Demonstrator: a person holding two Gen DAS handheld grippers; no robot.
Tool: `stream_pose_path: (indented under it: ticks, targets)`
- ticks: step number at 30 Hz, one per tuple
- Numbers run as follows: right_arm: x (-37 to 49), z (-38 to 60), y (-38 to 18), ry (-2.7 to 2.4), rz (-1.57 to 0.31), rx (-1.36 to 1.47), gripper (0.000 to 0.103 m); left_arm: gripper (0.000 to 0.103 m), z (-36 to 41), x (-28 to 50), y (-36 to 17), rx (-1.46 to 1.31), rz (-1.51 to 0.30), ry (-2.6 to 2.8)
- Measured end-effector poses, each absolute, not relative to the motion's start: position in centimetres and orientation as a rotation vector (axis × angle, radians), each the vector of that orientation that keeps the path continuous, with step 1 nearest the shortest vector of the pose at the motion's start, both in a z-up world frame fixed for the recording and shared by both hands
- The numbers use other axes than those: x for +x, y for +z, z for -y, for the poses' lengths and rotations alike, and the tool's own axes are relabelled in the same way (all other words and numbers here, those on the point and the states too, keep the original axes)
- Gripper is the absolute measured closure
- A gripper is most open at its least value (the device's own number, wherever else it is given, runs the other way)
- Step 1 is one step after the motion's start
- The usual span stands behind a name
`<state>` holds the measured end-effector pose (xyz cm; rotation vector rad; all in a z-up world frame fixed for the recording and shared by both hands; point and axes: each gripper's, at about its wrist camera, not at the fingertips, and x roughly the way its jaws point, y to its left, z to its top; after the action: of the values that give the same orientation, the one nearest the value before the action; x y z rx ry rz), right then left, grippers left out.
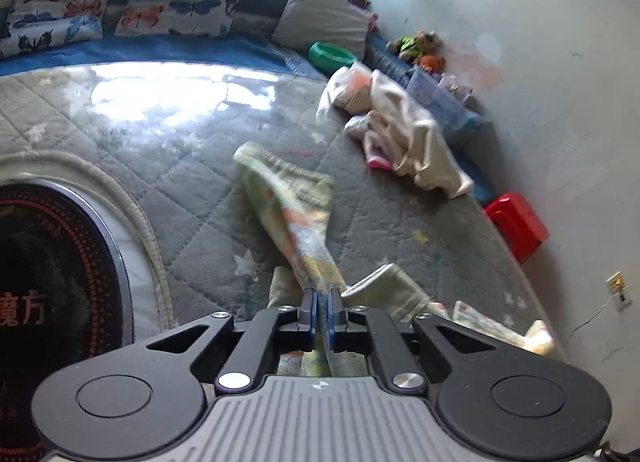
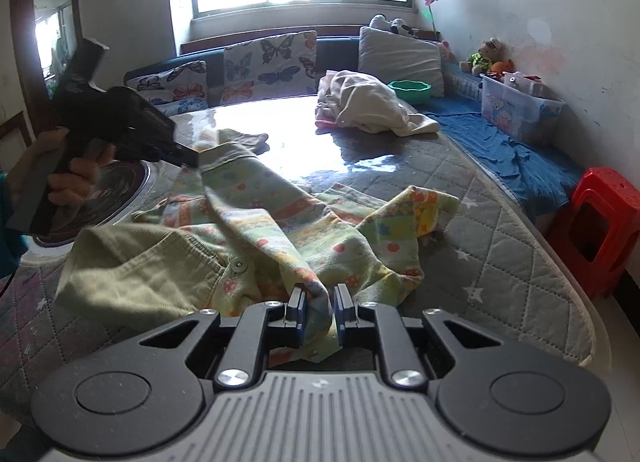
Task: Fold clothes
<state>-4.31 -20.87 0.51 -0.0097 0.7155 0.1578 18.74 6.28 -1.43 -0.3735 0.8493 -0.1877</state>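
A light green child's shirt with a colourful fruit print (image 2: 280, 234) lies crumpled on the grey quilted table cover (image 2: 500, 238). My left gripper (image 1: 322, 296) is shut on a sleeve of the shirt (image 1: 296, 217) and lifts it; it also shows in the right wrist view (image 2: 188, 159), held in a hand at the left. My right gripper (image 2: 319, 296) is closed on a bunched edge of the shirt at the near side, with cloth between its blue pads.
A pile of cream and pink clothes (image 2: 360, 103) lies at the table's far end. A round black heater plate (image 1: 48, 274) is set in the table. Red stool (image 2: 600, 229), clear toy box (image 2: 520, 109), green bowl (image 2: 410, 90) and butterfly cushions (image 2: 268, 65) stand around.
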Motion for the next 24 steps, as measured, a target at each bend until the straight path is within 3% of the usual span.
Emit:
stream_pose_path:
  ticks: [10,17,24]
  targets:
    - [-4.4,20.8,0.4,0.159,-0.714,-0.004,0.09,0.098,-8.1,15.0,0.5,-0.385,-0.811,-0.193]
    - [-4.3,20.7,0.3,0.16,-0.713,0.003,0.09,0.078,-8.6,13.5,-0.9,-0.459,-0.871,-0.203]
    - [-4.2,21.0,0.2,0.148,-0.724,0.009,0.086,0.073,-7.3,13.4,-2.2,-0.486,-0.92,-0.206]
